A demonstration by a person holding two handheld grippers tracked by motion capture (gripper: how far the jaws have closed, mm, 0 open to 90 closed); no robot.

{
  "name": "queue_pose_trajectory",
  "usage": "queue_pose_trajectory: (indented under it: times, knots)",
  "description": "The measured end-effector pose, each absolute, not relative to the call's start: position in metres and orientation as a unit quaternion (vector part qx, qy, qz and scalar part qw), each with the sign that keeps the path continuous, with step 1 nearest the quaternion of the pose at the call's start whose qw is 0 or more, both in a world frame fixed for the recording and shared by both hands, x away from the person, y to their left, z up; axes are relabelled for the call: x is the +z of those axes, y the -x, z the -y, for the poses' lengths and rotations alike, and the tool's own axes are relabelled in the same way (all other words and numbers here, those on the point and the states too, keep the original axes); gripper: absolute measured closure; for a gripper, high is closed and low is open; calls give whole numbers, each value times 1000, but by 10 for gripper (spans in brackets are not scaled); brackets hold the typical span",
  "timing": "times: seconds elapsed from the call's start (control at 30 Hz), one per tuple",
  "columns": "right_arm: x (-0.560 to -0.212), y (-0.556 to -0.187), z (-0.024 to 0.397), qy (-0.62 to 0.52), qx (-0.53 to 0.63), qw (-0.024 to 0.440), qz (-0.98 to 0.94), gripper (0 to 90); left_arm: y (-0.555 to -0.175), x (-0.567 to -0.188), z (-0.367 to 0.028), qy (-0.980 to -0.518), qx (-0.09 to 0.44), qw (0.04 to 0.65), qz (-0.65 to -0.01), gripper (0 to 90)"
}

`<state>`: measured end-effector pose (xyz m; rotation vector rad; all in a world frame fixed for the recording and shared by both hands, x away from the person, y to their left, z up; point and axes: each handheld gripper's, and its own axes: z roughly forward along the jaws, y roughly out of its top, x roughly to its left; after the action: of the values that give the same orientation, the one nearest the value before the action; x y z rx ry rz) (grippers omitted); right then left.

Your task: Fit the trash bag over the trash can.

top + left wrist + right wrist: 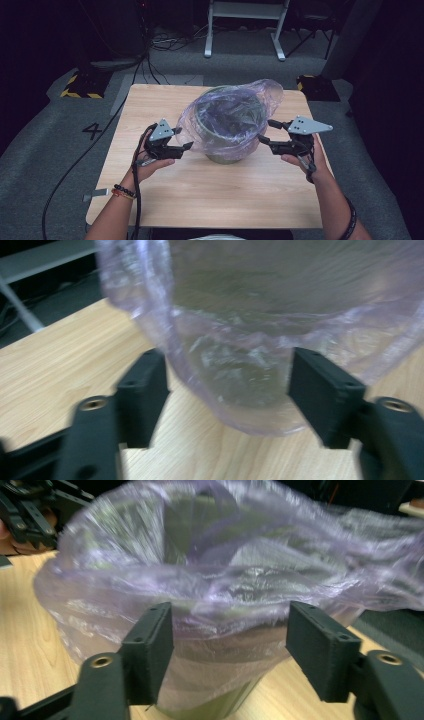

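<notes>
We hold both grippers, left gripper (183, 138) and right gripper (265, 131), apart around the bag (227, 112); a careless pull risks tipping the bin (225, 155).

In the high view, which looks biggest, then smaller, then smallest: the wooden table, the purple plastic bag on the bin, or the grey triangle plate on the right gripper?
1. Light wooden table, largest.
2. Translucent purple plastic bag draped over the green bin.
3. Grey three-cornered plate on the right gripper, smallest.

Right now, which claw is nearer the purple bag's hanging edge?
Left. The left claw has the purple bag's drooping edge between its open jaws; the right claw faces the bag's opposite side, jaws open.
</notes>
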<state>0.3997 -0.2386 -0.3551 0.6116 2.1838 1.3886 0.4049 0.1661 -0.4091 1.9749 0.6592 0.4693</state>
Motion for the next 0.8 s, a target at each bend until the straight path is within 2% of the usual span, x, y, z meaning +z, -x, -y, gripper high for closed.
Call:
queue_pose_trajectory:
  times: [0.03, 0.13, 0.2, 0.33, 0.57, 0.63, 0.67, 0.8]
  knots:
    - [-357, -401, 238, -223, 506, 237, -799, 439, -406, -409, -164, -811, 192, 481, -273, 383]
    - [-360, -403, 239, -224, 516, 224, -796, 641, -412, -411, -161, -814, 194, 474, -273, 494]
    - [-361, -403, 240, -220, 523, 219, -793, 736, -416, -412, -159, -818, 194, 467, -274, 583]
    - [-365, -402, 241, -217, 522, 219, -795, 844, -422, -417, -158, -820, 190, 465, -274, 690]
    - [-370, -402, 243, -219, 518, 230, -794, 867, -427, -420, -154, -823, 182, 469, -263, 890]
    - [-371, -403, 244, -221, 517, 234, -793, 843, -427, -421, -153, -826, 183, 465, -260, 897]
    - [-373, -403, 244, -222, 513, 240, -793, 802, -428, -421, -152, -827, 182, 464, -260, 897]
    - [-380, -406, 247, -232, 505, 247, -793, 783, -431, -426, -150, -830, 182, 457, -263, 898]
